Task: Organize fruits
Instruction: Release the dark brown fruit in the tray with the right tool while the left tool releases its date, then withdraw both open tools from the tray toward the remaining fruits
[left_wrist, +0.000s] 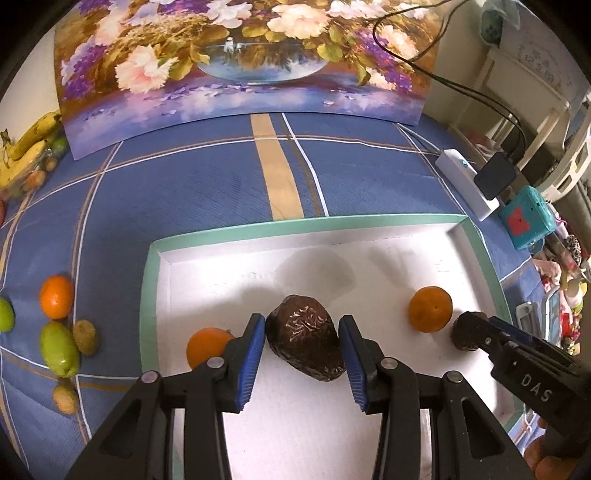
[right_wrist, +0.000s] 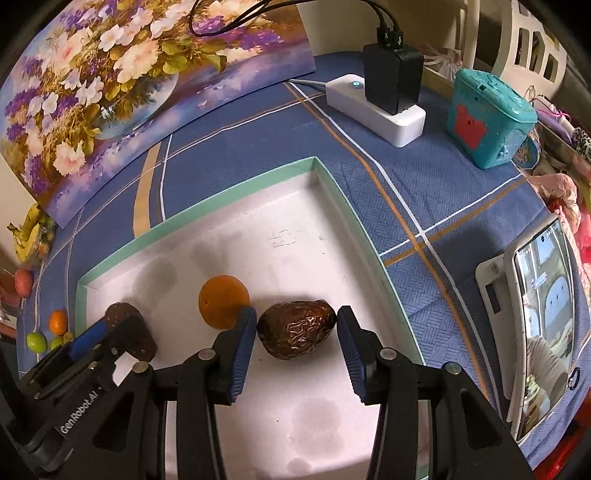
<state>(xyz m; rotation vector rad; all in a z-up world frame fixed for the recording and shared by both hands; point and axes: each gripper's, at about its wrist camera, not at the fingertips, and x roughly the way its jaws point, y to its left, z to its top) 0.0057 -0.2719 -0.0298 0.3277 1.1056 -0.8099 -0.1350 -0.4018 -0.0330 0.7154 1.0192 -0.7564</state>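
A white tray with a green rim (left_wrist: 147, 280) (right_wrist: 236, 192) lies on the blue cloth. In the left wrist view my left gripper (left_wrist: 302, 354) is open around a dark brown avocado (left_wrist: 304, 345) that rests on the tray floor, with a gap at each pad. An orange (left_wrist: 207, 347) lies to its left and another orange (left_wrist: 430, 308) to its right. In the right wrist view my right gripper (right_wrist: 296, 345) is open around a second avocado (right_wrist: 295, 332), beside that orange (right_wrist: 223, 301). The left gripper (right_wrist: 92, 339) shows there too.
Loose fruit lies on the cloth left of the tray: an orange (left_wrist: 57, 297), green fruits (left_wrist: 59, 349) and kiwis (left_wrist: 85, 336). Bananas (left_wrist: 26, 147) sit far left. A flower painting (left_wrist: 236, 66), a white power strip (right_wrist: 376, 105), a teal box (right_wrist: 487, 118) and a phone (right_wrist: 543, 325) stand around.
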